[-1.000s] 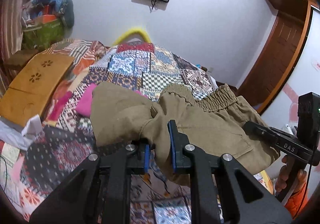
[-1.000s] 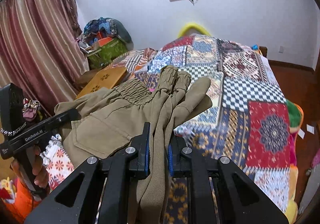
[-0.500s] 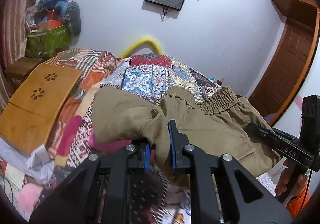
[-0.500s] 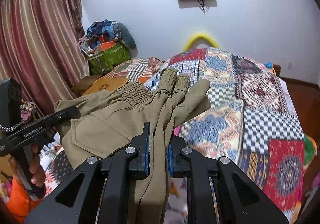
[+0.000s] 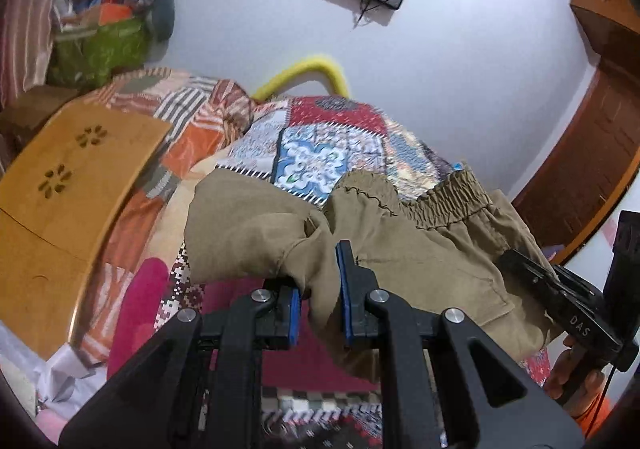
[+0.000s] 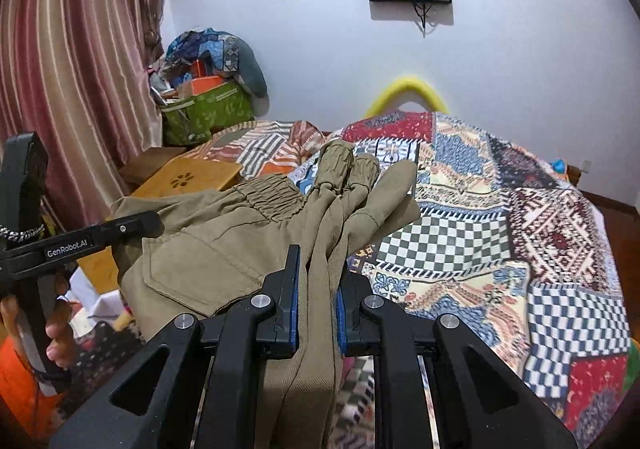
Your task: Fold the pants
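The khaki pants [image 5: 420,249] hang folded in the air above the patchwork bed, held between both grippers. My left gripper [image 5: 318,289] is shut on a bunch of the fabric, with the elastic waistband [image 5: 452,193] beyond it. My right gripper [image 6: 316,289] is shut on the gathered pants [image 6: 224,249], whose elastic cuffs [image 6: 348,165] point away. Each gripper shows in the other's view: the right gripper [image 5: 560,301] at the pants' right edge, the left gripper [image 6: 100,237] at their left edge.
The bed carries a patchwork quilt [image 6: 500,217]. A wooden lap table [image 5: 60,201] lies on its left side, a pink cloth [image 5: 136,301] beside it. A green basket of clutter [image 6: 208,109] stands by the curtain. A wooden door [image 5: 592,153] is at right.
Both grippers have lifted with the pants held in them; the bed has dropped lower in both views and more wall shows. Neither grip changed.
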The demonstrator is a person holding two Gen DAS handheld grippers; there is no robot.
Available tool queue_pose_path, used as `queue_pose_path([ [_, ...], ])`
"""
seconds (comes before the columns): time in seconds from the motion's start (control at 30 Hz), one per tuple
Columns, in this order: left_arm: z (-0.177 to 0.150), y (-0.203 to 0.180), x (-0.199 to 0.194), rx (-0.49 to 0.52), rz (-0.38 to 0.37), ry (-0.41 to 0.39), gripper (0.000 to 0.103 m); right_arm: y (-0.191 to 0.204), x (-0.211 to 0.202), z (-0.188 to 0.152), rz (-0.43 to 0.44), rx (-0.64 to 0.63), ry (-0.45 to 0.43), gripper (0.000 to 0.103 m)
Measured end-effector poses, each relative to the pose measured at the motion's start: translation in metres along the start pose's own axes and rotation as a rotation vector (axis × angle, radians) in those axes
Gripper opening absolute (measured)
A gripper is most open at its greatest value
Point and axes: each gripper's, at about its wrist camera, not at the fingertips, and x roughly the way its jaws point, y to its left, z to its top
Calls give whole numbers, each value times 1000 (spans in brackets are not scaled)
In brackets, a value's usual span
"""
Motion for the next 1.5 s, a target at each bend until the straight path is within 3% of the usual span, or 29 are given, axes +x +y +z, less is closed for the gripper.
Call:
queue_pose_path([
  [0.17, -26, 12, 43, 49, 94, 118, 15, -4, 45, -15, -19, -8, 99, 12],
  [0.3, -51, 12, 65, 116, 164, 205, 16, -7, 77, -38, -45, -9, 231, 12],
  [0.47, -66, 18, 72, 127, 169, 258, 20, -17, 93, -55, -62, 5, 326, 14],
  [0.6, -72, 28, 69, 104, 166, 284, 34, -15, 101, -66, -73, -38, 416, 18],
  [0.67, -72, 31, 63, 93, 162, 291, 38, -16, 95, -68, -67, -40, 423, 26],
  [0.77, -72, 37, 49, 80, 191, 288, 54, -20, 83, -68, -92, -34, 458, 35],
  [0.9, -66, 38, 21, 117, 226, 242, 54, -19, 52, -57, -100, -42, 370, 36],
  [0.97, -59, 37, 11, 120, 225, 208, 54, -14, 45, -50, -79, -47, 329, 44],
  [1.03, -53, 35, 13, 115, 217, 204, 59, -5, 42, -45, -56, -46, 315, 45],
  [1.2, -62, 45, 54, 126, 319, 297, 62, 6, 82, -63, -41, -37, 434, 45],
  [1.3, -70, 69, 61, 64, 292, 339, 63, 1, 92, -78, -44, -42, 483, 43],
  [1.4, -65, 79, 46, 41, 278, 307, 67, 0, 81, -78, -51, -71, 463, 43],
  [1.43, -64, 79, 42, 51, 298, 298, 66, 0, 77, -76, -54, -75, 459, 43],
  [1.5, -64, 79, 35, 116, 438, 273, 65, -2, 70, -73, -68, -80, 442, 43],
])
